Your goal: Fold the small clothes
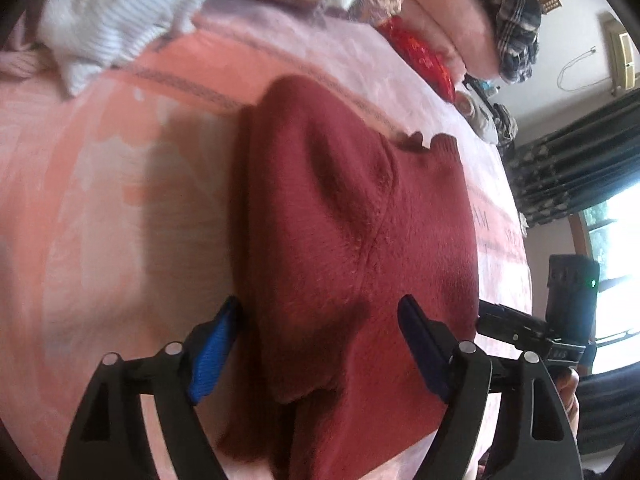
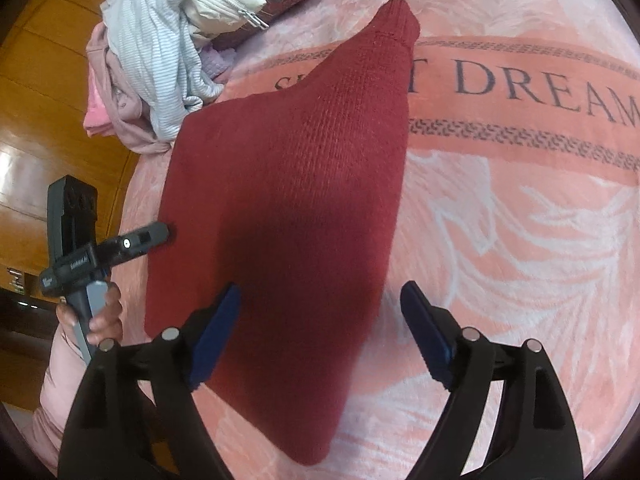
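Meanwhile, dark red knitted sweater (image 2: 280,168) flat on pink plush blanket (image 2: 520,240); left gripper (image 1: 320,344) and right gripper (image 2: 320,332) both wide open, empty. Pinch near hem edges squarely, fold toward far cuff (image 2: 396,20).

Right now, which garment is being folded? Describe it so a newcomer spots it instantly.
Start from the pink blanket printed with large dark letters that covers the bed. The red sweater lies flat on it, beneath both open grippers, one cuffed end reaching the lettering. Unlike the crumpled pile of clothes beside it, which is pale white, striped and pink, it is dark red, ribbed knit and spread out.
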{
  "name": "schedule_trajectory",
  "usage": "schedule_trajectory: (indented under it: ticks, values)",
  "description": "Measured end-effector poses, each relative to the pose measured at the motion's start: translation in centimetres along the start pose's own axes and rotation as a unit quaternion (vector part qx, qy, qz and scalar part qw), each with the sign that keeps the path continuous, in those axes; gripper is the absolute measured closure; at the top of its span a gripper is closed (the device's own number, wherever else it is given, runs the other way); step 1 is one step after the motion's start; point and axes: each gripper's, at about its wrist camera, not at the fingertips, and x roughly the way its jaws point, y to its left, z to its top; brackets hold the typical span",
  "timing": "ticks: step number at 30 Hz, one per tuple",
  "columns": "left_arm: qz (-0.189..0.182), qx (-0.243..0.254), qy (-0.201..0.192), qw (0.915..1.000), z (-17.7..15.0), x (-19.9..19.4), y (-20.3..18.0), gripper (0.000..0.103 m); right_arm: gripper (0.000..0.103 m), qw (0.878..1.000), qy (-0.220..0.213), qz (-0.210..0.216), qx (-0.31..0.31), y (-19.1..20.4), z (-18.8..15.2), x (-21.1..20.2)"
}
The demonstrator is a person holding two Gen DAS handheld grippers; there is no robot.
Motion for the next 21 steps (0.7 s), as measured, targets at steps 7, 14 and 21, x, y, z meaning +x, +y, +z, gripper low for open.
schedule_trajectory:
  ticks: [7, 14, 21]
  values:
    - [-0.005, 0.006, 0.029, 0.9995, 0.8, 3.3, 0.1, 0.016, 0.023, 0.998, 0.021, 0.046, 0.037, -1.6, 0.9, 2.6]
    - [-0.016, 0.005, 0.011, 0.9998, -0.4, 2.6, 0.6, 0.063, 0.050, 0.997, 0.009, 0.067, 0.034, -1.5, 0.1, 2.2]
    - [-0.019, 0.016, -0.022, 0.9994, -2.0, 1.0, -1.3, 0.073, 0.061, 0.998, -0.007, 0.063, 0.004, -0.1, -1.0, -0.7]
